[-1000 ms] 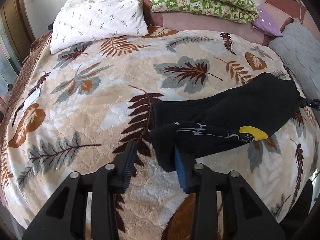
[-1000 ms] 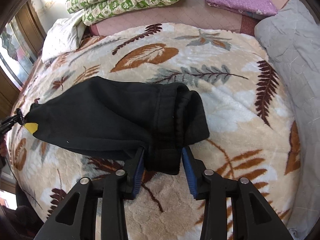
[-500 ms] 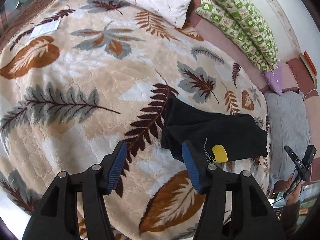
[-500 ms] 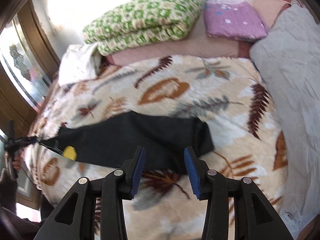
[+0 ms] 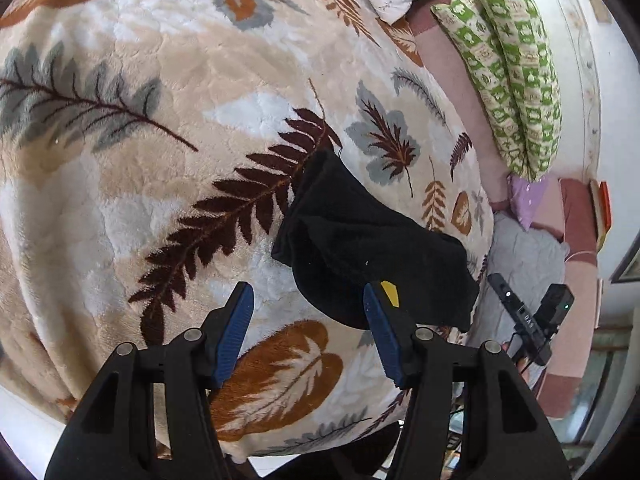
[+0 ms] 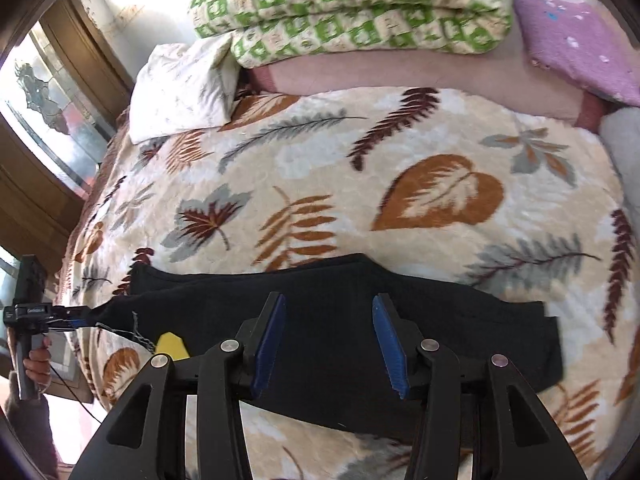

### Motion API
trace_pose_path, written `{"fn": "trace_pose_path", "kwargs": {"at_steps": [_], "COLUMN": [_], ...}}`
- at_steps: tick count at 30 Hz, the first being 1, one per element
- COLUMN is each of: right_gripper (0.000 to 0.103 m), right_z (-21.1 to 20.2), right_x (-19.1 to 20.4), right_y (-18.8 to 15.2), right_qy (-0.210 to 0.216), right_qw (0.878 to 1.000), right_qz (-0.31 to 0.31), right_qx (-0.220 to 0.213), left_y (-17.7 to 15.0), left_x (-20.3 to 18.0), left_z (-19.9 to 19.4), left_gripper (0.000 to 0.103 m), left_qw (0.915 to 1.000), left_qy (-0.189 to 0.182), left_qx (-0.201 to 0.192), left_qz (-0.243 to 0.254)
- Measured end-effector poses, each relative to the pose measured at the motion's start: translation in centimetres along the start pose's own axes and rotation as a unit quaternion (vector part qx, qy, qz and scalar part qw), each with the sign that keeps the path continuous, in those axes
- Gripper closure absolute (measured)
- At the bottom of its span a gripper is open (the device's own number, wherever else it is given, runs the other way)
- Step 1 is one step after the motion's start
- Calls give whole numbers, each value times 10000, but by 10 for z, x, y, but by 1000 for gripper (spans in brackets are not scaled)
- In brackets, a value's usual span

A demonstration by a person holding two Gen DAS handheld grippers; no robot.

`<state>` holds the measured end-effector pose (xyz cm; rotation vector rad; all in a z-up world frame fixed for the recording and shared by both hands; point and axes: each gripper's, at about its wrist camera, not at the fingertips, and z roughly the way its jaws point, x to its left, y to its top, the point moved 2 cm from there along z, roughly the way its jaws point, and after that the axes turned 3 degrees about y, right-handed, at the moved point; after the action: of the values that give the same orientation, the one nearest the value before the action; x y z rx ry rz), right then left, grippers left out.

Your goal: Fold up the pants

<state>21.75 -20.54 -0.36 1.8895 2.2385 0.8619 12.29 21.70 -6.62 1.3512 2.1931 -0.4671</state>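
Black pants [image 5: 360,248] lie folded in a long band on the leaf-patterned blanket [image 5: 160,200], with a yellow patch [image 5: 390,293] near one end. My left gripper [image 5: 307,292] is open and hovers just short of that end, nothing between its blue pads. In the right wrist view the pants [image 6: 460,332] stretch across the blanket [image 6: 400,160], the yellow patch [image 6: 171,345] at the left. My right gripper [image 6: 329,304] hangs above their middle, its jaws opening, clear of the cloth. The left gripper [image 6: 32,312] shows at the far left, held by a hand [image 6: 38,364].
A green checked quilt [image 6: 352,12], a white pillow [image 6: 180,88] and a purple cloth [image 6: 580,40] lie along the bed's far side. A grey quilt [image 5: 524,256] lies past the pants' far end. A wooden window frame [image 6: 48,120] stands at the left.
Both grippers have let go of the pants and drawn back from them. The left one has rolled and opened wide. The right one has risen and moved toward the middle of the pants.
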Motion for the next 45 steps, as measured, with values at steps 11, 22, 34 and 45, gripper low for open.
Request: {"fn": "trace_pose_path", "kwargs": {"at_steps": [11,22,34,45], "right_gripper": [55,57,47,58], "right_z": [46,67,81,103], "right_x": [78,112,-23,-19], "right_y": [4,22,29,14], "right_qy": [491,105,-515,-539], "right_qw": [9926,9671,9890,9811], "right_qz": [-1008,-2421,-581,-1020], "right_qx": [462,772,1260,1555], "left_y": [-15,-5,10,23], "left_x": [12,5,0,-23], "left_z": [5,12,43,49], "left_gripper": [47,42,42,83], "left_qw": [9904,9931,9906,9982], "left_qy": [-1208,-994,-1030,-377], "left_qx": [78,94,290,-177], "left_qz": [-669,-614,-854,-434]}}
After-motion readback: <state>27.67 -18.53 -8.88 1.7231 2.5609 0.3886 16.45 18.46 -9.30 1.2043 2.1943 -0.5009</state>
